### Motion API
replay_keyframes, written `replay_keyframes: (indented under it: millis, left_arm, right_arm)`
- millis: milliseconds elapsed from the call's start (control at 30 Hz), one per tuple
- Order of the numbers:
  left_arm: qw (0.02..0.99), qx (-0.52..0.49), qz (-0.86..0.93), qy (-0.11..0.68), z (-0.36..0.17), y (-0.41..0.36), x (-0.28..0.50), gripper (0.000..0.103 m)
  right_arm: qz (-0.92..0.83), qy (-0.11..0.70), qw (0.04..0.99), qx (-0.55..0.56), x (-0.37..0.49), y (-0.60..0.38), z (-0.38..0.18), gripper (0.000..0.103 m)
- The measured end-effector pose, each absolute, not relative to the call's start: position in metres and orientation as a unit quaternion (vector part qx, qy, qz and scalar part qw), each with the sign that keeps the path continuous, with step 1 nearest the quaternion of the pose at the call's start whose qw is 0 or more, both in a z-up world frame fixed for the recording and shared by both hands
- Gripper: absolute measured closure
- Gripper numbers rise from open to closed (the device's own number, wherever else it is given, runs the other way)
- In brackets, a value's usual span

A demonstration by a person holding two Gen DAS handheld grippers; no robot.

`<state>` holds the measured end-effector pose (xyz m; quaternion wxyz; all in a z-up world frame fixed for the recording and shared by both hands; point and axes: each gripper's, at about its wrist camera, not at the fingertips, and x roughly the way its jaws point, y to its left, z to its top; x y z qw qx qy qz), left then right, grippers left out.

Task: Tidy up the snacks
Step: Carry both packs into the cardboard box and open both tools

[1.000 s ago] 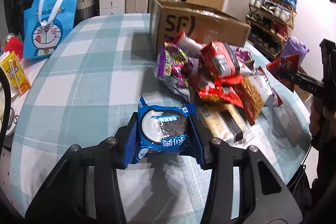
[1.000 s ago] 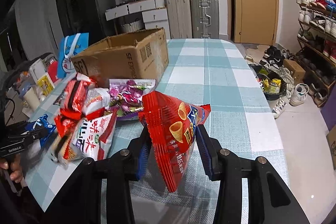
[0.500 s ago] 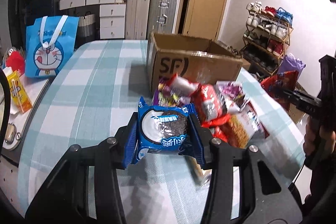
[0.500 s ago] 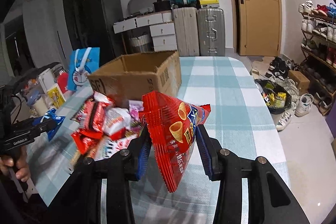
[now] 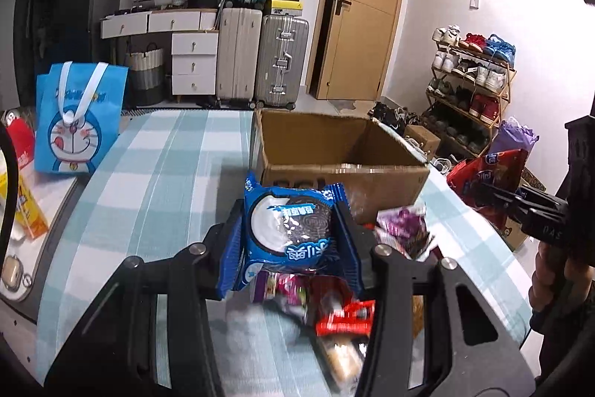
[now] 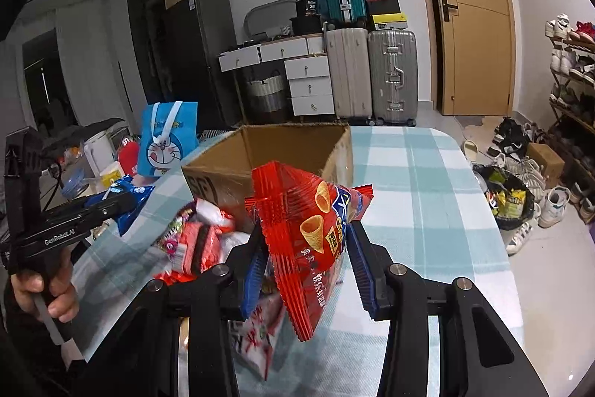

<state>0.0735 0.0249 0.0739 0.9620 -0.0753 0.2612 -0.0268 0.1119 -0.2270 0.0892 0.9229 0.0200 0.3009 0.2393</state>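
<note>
— Cardboard box (image 5: 342,151): rim clear?
— Open-topped, just beyond both loads. My left gripper (image 5: 288,240) clamps the blue cookie pack (image 5: 290,233); right gripper (image 6: 305,252) pinches the red cone-snack bag (image 6: 308,244). Bare tablecloth (image 6: 420,173) right.

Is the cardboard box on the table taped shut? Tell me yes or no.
No, in the left wrist view the cardboard box stands open-topped on the checked table, its bare inside walls showing.

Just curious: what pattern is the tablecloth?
Pale teal-and-white checks on the tablecloth; clearest in the right wrist view.
</note>
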Motion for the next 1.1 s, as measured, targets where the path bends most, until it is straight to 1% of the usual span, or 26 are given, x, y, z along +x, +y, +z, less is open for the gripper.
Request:
replay_keyframes:
  millis: [333,567,867,1100]
  left_arm:
    - [0.963,-0.072,-0.040,0.258,0.089,0.018,0.129,0.060]
    - [0.963,-0.068,-0.044,0.257,0.093,0.017,0.158,0.060]
    - [0.962,-0.060,-0.046,0.261,0.092,0.016,0.195,0.060]
    - [0.957,-0.065,-0.057,0.275,0.081,0.015,0.226,0.060]
  right_arm:
    - [0.242,0.302,0.921,0.042,0.148,-0.213,0.101,0.060]
    - [0.246,0.300,0.921,0.036,0.172,-0.199,0.104,0.060]
    - [0.256,0.310,0.915,0.027,0.194,-0.179,0.101,0.060]
    - [0.259,0.314,0.913,0.018,0.208,-0.168,0.094,0.060]
